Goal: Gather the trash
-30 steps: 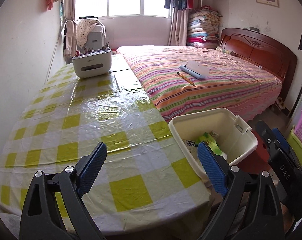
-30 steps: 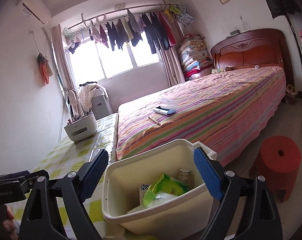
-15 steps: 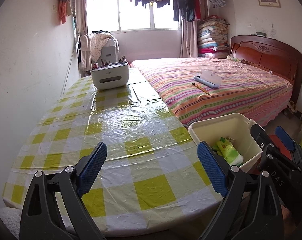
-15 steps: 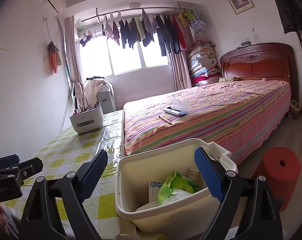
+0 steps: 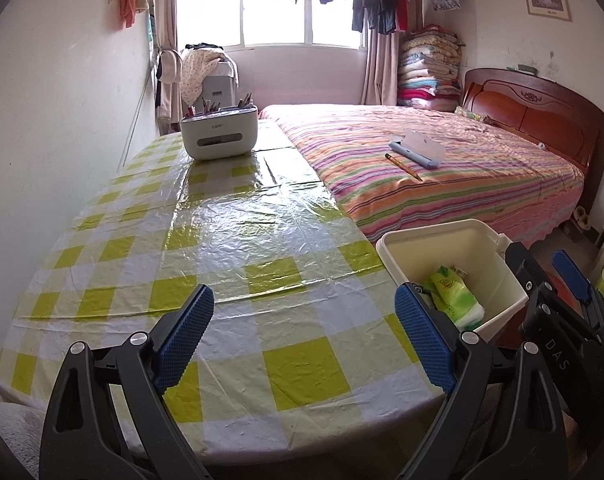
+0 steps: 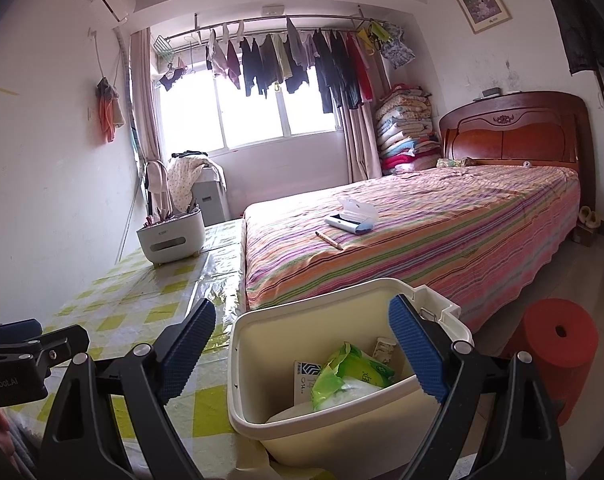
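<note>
A cream plastic bin [image 6: 342, 286] stands off the table's near right corner. Inside it lie a green packet [image 6: 342, 372], a white carton [image 6: 305, 376] and a small cup [image 6: 384, 347]. My right gripper [image 6: 302, 306] is open just behind and above the bin, with its blue pads to either side of the opening and nothing pressed between them. Over the yellow-checked tablecloth [image 5: 222, 240] my left gripper [image 5: 302, 296] hangs open and empty. From there the bin [image 5: 422, 227] with the green packet [image 5: 456, 298] sits to the right, and the right gripper [image 5: 538, 258] is beyond it.
A white desk organiser [image 5: 220, 136] with pens stands at the table's far end. The striped bed [image 5: 442, 184] alongside carries a pencil [image 5: 404, 168] and an open pencil case [image 5: 416, 151]. A red stool [image 6: 550, 344] is on the floor right of the bin.
Both views rose a little, showing more of the window and hung clothes. The bin slid rightwards and lower in the left wrist view. Both grippers stayed open.
</note>
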Demonstrator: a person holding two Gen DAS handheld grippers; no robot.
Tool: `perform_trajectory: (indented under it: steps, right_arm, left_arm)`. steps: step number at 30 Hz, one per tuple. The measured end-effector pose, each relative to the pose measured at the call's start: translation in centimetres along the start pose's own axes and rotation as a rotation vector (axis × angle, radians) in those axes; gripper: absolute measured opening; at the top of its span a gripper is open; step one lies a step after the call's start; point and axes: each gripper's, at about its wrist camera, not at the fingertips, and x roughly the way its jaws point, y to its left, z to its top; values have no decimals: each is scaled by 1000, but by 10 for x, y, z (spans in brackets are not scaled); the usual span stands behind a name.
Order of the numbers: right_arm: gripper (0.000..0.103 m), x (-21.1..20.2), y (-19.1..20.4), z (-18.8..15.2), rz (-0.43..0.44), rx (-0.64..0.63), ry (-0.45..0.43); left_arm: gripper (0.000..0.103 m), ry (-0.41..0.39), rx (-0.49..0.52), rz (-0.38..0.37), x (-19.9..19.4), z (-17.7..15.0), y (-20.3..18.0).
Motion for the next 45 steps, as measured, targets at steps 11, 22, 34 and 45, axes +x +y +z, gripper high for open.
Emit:
perform_trajectory:
  steps: [11,22,34,45]
  right_arm:
    - [86,0,2,0,-4,-9,5]
    - [86,1,3,0,-5,-13,10]
    - [86,2,4,0,-4,-19,15]
    - [86,3,4,-1,-4,-24,18]
  left_arm:
    - [91,43,-18,-25,5,-4,0]
    - [92,65,9,-31,8,-10,-7]
    - [92,78,-6,-47,8,-12,-5]
    - [92,87,-9,-52,9,-14,-6]
